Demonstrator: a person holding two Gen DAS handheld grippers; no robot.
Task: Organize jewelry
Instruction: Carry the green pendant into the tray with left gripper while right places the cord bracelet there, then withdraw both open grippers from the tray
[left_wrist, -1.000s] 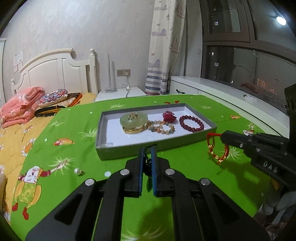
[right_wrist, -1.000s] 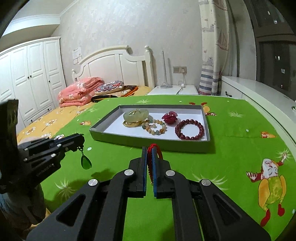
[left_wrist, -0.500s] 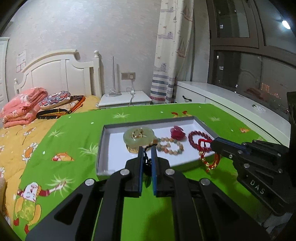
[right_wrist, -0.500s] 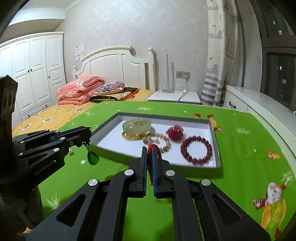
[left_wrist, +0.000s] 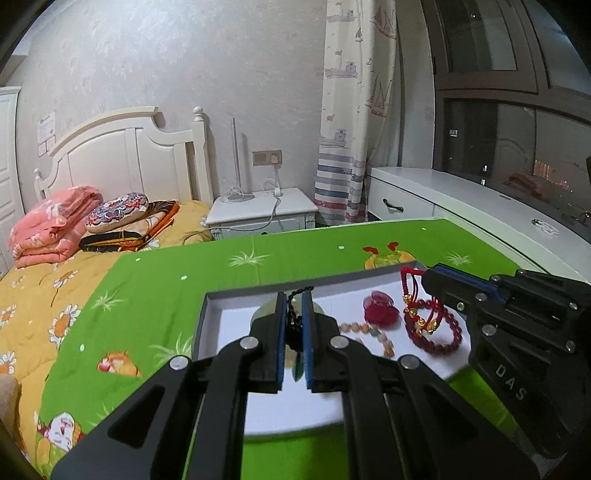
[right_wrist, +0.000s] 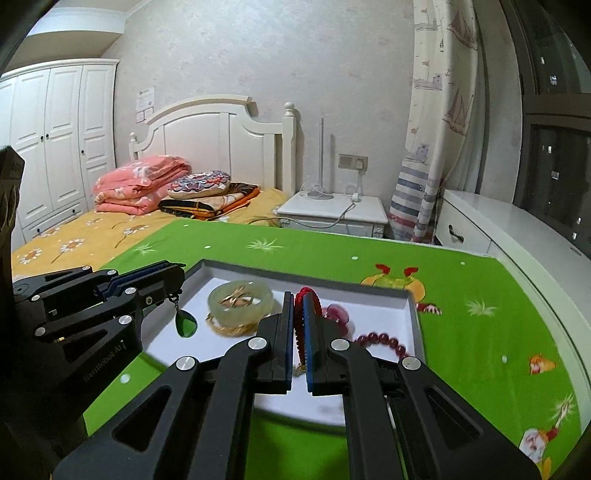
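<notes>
**Two pieces arriving over the tray**

Both of my grippers are now hanging over the gray tray (right_wrist: 413, 306), having travelled in from above the green cloth (right_wrist: 480, 295). My left gripper (left_wrist: 294, 306) is pinching the black cord of a green teardrop pendant (right_wrist: 185, 326), dangling below its jaws. My right gripper (right_wrist: 298, 306) is clamping a red cord bracelet (left_wrist: 415, 295), swinging above the dark red bead bracelet (left_wrist: 436, 338). Releasing looks next.

Green cartoon-print cloth (right_wrist: 461, 295) carries 1 grey tray (right_wrist: 415, 317).
</notes>
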